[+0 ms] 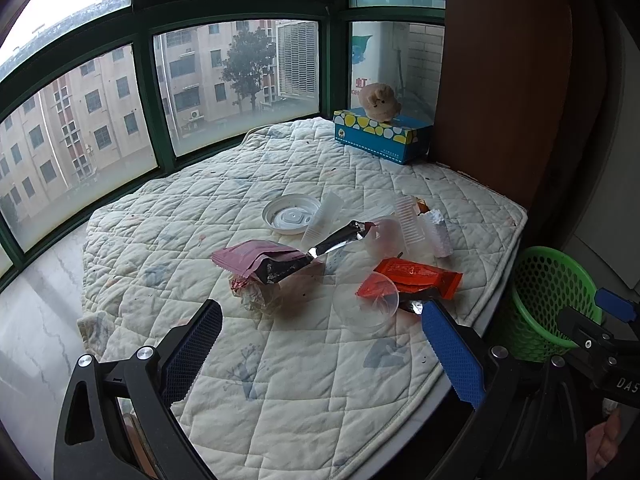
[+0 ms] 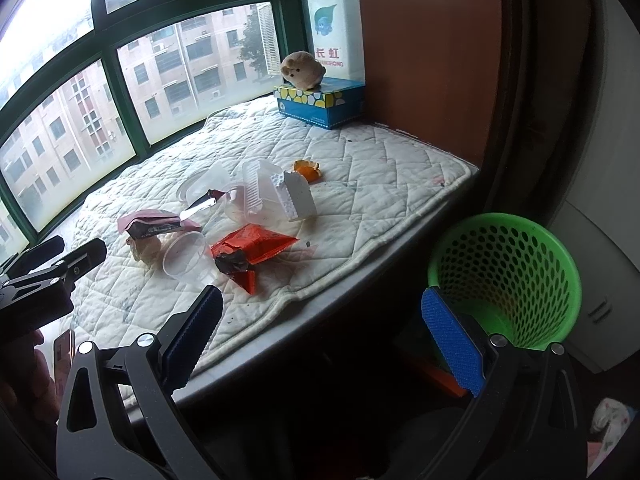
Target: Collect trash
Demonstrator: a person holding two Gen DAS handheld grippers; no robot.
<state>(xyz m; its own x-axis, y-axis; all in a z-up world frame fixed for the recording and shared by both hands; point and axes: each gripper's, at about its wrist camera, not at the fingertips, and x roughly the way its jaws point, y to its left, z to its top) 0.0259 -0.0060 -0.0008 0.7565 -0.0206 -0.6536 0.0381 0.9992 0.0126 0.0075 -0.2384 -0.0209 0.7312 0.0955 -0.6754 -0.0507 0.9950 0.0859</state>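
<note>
Blue-padded fingers of the left gripper (image 1: 322,344) hang spread wide and empty above a quilted mat (image 1: 280,400) on a bay-window ledge, where the trash lies in a loose heap. Nearest those fingers sits a clear cup (image 1: 366,306) on its side, touching an orange wrapper (image 1: 412,278); just beyond lie a pink wrapper (image 1: 256,258) over crumpled paper (image 1: 256,292), a silver foil strip (image 1: 340,240), a white lid (image 1: 291,214) and clear plastic containers (image 1: 404,222). From the right wrist view, a foam block (image 2: 296,196) leans against the containers, with an orange peel (image 2: 307,171) just behind it. Right gripper (image 2: 322,340), likewise released and holding nothing, hovers off the ledge's edge, its right finger in front of a green basket (image 2: 504,276) standing below the ledge, beside the mat's corner. At the far end, a plush toy (image 1: 379,102) sits on a blue tissue box (image 1: 382,136) against a brown panel (image 1: 500,80).
</note>
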